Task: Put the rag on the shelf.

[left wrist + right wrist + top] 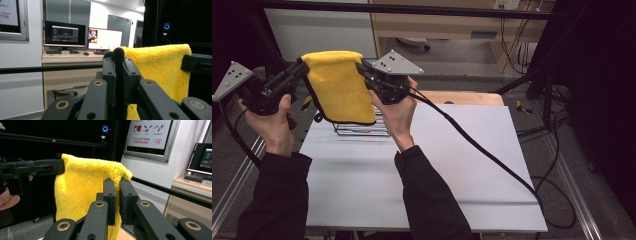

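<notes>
A yellow towel hangs in the air above the far left of the white table, held by its two top corners. My left gripper is shut on the left top corner, and my right gripper is shut on the right top corner. In the left gripper view the jaws pinch the yellow towel at its near corner, with the other gripper at its far corner. In the right gripper view the yellow towel drapes down from the closed jaws, and the other gripper holds its far corner.
A wire rack stands on the table under the towel. A black cable trails from the right gripper across the table to the right edge. Desks with monitors stand beyond the table frame.
</notes>
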A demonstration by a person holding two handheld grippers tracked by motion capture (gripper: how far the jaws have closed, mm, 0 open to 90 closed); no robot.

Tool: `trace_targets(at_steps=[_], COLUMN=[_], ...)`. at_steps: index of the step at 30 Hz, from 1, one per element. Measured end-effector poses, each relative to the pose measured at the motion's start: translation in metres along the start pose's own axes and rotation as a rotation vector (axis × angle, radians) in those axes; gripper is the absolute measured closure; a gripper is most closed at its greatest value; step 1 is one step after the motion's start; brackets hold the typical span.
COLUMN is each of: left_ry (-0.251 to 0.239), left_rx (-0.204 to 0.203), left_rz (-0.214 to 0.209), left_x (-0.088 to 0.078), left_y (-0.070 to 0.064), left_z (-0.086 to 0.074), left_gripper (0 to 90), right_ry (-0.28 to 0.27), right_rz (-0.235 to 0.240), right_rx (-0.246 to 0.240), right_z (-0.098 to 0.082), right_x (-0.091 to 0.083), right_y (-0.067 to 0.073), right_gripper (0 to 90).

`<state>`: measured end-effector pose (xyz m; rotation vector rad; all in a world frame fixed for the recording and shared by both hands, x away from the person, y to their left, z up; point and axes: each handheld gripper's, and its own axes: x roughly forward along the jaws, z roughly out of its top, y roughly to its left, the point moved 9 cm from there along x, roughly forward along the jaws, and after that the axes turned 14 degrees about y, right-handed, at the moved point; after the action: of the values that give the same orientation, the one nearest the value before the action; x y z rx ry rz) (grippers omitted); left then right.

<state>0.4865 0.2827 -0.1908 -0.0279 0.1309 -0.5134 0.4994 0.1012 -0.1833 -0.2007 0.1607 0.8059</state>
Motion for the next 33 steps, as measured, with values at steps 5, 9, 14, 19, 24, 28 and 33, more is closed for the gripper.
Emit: trace_targets(at_steps=[5, 9, 14, 19, 24, 28, 33], left_ry=[-0.015, -0.018, -0.025, -0.029, -0.026, -0.028, -0.034], left_rx=[-0.010, 0.001, 0.004, 0.011, 0.011, 0.008, 0.015], left_rz=[0.000, 0.010, 0.011, 0.012, 0.022, 0.024, 0.031], left_x=[0.002, 0.004, 0.009, 0.013, 0.018, 0.022, 0.025], left_y=[0.005, 0.007, 0.009, 0.008, 0.012, 0.016, 0.020], left_z=[0.011, 0.020, 0.032, 0.039, 0.045, 0.052, 0.062], left_gripper=[82.0, 82.0, 82.0, 82.0, 82.0, 81.9, 81.9], right_ry=[-0.006, -0.013, -0.026, -0.038, -0.039, -0.039, -0.045], right_rz=[-0.008, -0.019, -0.025, -0.028, -0.037, -0.043, -0.050], right_rx=[-0.005, -0.012, -0.005, 0.005, 0.004, 0.001, 0.001], right_z=[0.011, 0.022, 0.032, 0.037, 0.042, 0.049, 0.059], right_x=[0.003, 0.006, 0.007, 0.008, 0.013, 0.018, 0.022], right_y=[-0.001, -0.005, -0.010, -0.016, -0.022, -0.025, -0.030], right_gripper=[85.0, 85.0, 85.0, 85.0, 85.0, 85.0, 85.0])
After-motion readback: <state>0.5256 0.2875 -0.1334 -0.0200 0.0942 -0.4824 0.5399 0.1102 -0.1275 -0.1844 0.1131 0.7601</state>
